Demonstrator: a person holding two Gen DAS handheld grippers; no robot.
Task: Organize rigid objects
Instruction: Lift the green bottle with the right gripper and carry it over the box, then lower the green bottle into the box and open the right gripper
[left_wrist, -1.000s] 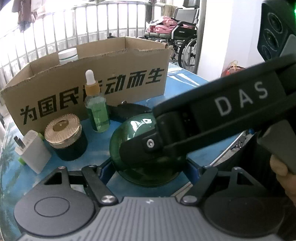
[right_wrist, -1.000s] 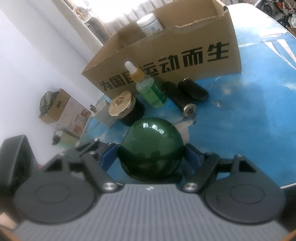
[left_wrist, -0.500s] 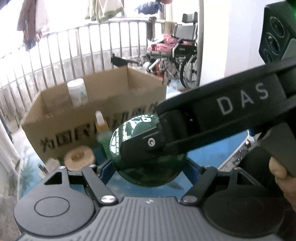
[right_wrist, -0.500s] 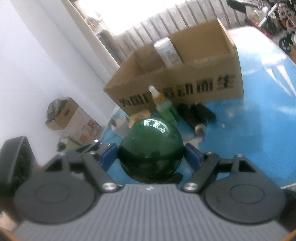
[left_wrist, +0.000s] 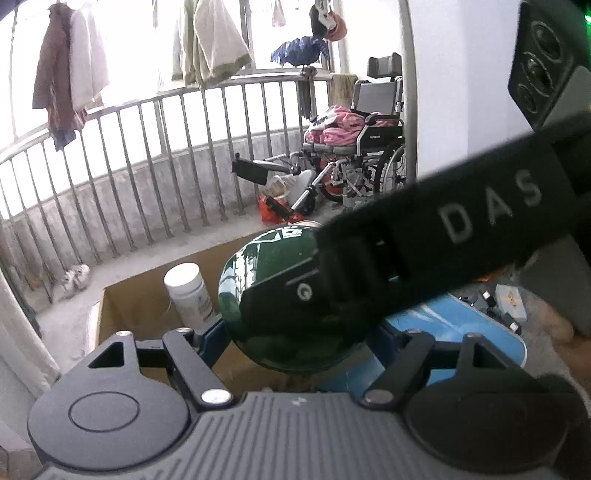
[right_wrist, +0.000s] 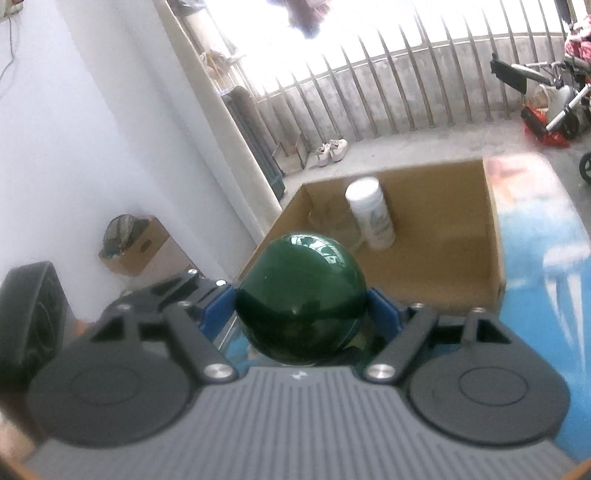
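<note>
Above a blue table (right_wrist: 546, 258), both the left gripper (left_wrist: 295, 332) and right gripper (right_wrist: 301, 310) clamp one dark green glass ball (right_wrist: 300, 295), carried toward the open cardboard box (right_wrist: 443, 258); next, lower it beside the white bottle (right_wrist: 370, 214) and release.

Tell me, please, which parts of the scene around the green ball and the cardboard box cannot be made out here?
- Left wrist view: the right side of the green ball is covered by the right gripper, so the contact of the left gripper's fingers there is hidden.
- Left wrist view: the cardboard box floor is hidden by the ball and gripper body.
- Right wrist view: the ball's underside is hidden by the gripper body.
- Right wrist view: the white bottle label is too blurred to read.
</note>
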